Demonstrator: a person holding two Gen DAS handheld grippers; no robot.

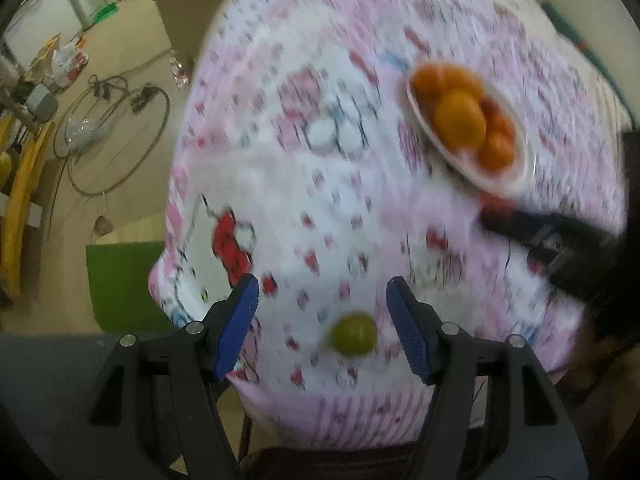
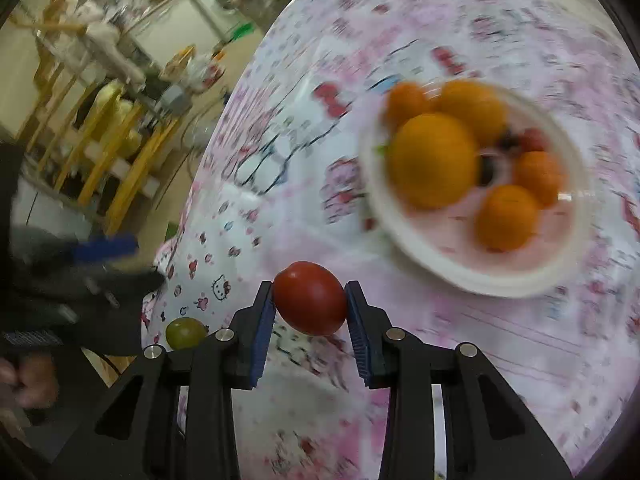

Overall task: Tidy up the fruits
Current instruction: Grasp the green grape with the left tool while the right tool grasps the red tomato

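Observation:
In the right wrist view my right gripper is shut on a red plum-shaped fruit, held between the blue pads above the patterned tablecloth. Ahead and to the right sits a white plate with several oranges and small dark and red fruits. A small green fruit lies on the cloth at lower left. In the left wrist view my left gripper stands open just above that green fruit, which lies between the blue fingers without touching them. The plate with oranges is at upper right.
The round table wears a pink and white cartoon cloth. The right gripper's dark body reaches in from the right of the left view. Beside the table are a green stool, cables on the floor and yellow wooden furniture.

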